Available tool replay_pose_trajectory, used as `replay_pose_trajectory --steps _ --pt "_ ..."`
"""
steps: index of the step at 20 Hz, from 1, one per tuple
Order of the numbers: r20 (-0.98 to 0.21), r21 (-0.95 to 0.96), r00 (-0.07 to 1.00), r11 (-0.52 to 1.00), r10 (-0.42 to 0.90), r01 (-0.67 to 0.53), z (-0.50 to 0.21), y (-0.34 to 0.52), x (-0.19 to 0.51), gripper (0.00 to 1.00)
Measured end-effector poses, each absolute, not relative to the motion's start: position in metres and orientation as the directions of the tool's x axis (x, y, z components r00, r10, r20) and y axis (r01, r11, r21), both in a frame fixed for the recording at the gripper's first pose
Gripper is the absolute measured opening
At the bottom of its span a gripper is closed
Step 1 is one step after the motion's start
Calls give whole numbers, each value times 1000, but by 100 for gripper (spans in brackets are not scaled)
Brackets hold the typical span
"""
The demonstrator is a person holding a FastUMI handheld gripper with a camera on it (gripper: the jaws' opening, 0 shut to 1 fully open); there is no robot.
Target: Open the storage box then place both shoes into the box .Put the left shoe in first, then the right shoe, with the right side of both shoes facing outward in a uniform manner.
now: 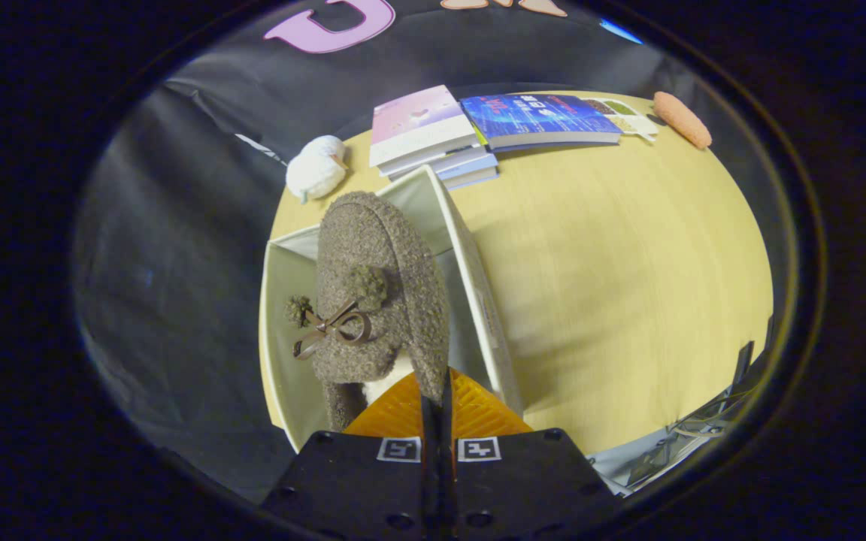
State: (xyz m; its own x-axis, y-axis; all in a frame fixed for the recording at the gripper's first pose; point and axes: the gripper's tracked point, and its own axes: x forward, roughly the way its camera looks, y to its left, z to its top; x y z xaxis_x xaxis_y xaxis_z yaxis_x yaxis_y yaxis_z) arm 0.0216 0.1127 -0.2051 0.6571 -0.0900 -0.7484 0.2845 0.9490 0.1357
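Wooden bench (613,248), books stacked at its far edge. White storage box (478,300), lid open, near corner. Grey fuzzy slipper (380,300) with pompom bow, toe pointing away, hanging over the box, heel rim pinched in the nearly closed tool (437,398). Judged: opening done; this shoe's placing underway.
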Motion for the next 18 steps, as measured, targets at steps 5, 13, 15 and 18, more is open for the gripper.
replay_pose_trajectory --steps 5,13,15,18 --pt "-776 31 597 934 -201 355 -226 109 24 4" --pt "-781 -159 498 892 -376 423 -249 93 35 4" --pt "-773 -217 472 877 -423 429 -252 86 36 4" --pt "-767 -243 464 870 -443 429 -253 84 38 4"
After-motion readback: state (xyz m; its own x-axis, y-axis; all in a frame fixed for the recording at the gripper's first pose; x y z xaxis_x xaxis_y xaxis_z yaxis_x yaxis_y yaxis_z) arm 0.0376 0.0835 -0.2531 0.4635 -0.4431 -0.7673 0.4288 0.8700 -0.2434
